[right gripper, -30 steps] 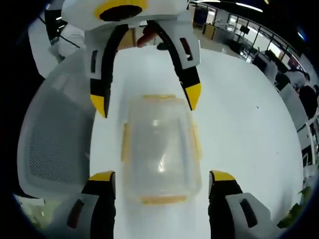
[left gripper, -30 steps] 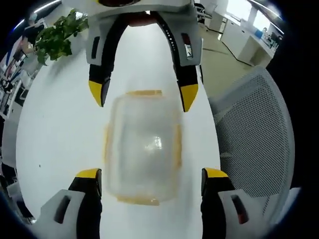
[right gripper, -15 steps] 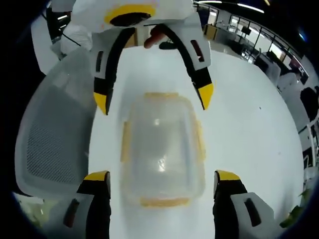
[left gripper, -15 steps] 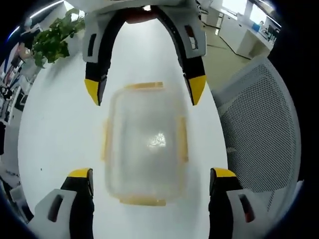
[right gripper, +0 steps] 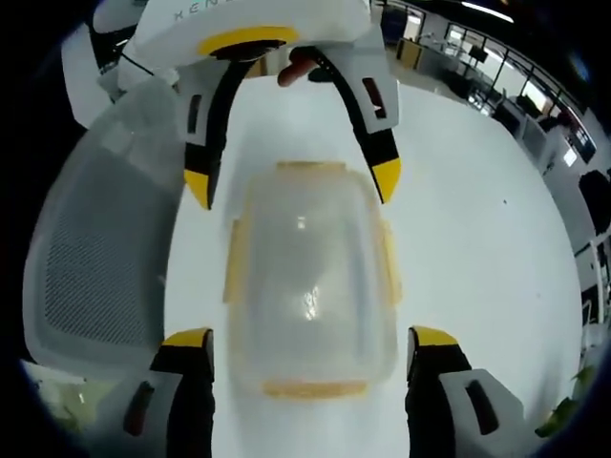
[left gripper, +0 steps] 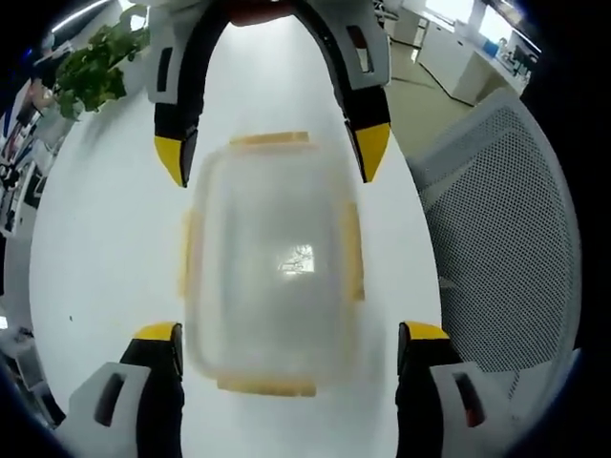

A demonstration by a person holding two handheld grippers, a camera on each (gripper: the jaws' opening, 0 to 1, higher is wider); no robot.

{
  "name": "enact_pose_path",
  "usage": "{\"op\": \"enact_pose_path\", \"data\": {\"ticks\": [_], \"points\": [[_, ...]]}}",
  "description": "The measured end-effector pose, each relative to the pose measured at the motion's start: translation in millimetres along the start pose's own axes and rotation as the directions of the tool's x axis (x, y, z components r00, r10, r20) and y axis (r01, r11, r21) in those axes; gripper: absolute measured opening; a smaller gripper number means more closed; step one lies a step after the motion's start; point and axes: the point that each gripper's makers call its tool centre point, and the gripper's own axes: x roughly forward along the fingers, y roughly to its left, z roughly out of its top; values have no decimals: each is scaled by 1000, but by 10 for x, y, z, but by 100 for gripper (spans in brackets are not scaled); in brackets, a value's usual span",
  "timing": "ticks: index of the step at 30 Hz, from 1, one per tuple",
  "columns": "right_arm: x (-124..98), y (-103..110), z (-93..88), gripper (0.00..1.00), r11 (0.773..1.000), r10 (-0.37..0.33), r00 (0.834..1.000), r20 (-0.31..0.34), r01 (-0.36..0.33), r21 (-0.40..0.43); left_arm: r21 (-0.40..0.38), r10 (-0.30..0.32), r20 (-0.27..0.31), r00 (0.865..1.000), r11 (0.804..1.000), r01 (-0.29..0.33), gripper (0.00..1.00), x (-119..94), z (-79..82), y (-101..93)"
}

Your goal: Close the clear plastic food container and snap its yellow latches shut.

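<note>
Clear plastic container (left gripper: 272,262) is framed between both claws, left (left gripper: 286,334) and right (right gripper: 310,334), spread apart; latches could be missed if pressed off-centre.

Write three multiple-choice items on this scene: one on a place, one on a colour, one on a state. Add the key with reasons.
1. The clear plastic food container sits on
A. the white table
B. the white mesh chair
C. a grey floor

2. The container's latches are
A. red
B. yellow
C. blue

3. The left gripper and right gripper are
A. both shut on the lid
B. one open, one shut
C. both open

Key: 1 A, white tabletop shows all around it. 2 B, yellow strips line its edges. 3 C, each gripper's fingers stand wide apart beside the container.
</note>
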Motion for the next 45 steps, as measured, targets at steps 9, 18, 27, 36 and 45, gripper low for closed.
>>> {"op": "enact_pose_path", "data": {"ticks": [9, 18, 27, 36, 45], "points": [[57, -37, 6, 84, 1000, 6, 1000, -11, -6, -16, -1, 7, -10, 1000, 1000, -7, 92, 77, -20, 23], [106, -32, -54, 83, 999, 11, 999, -44, -12, -40, 3, 19, -32, 999, 1000, -18, 92, 128, -31, 55], [156, -37, -114, 84, 999, 26, 998, -55, -29, -46, -30, 56, -59, 997, 998, -57, 91, 175, -16, 101], [162, -45, -114, 83, 993, 54, 997, -61, -60, -102, -77, 78, -77, 994, 993, -84, 81, 157, -40, 98], [165, -28, -99, 82, 994, 54, 998, -15, -55, -97, -91, 88, -72, 994, 991, -94, 80, 159, -46, 77]]}}
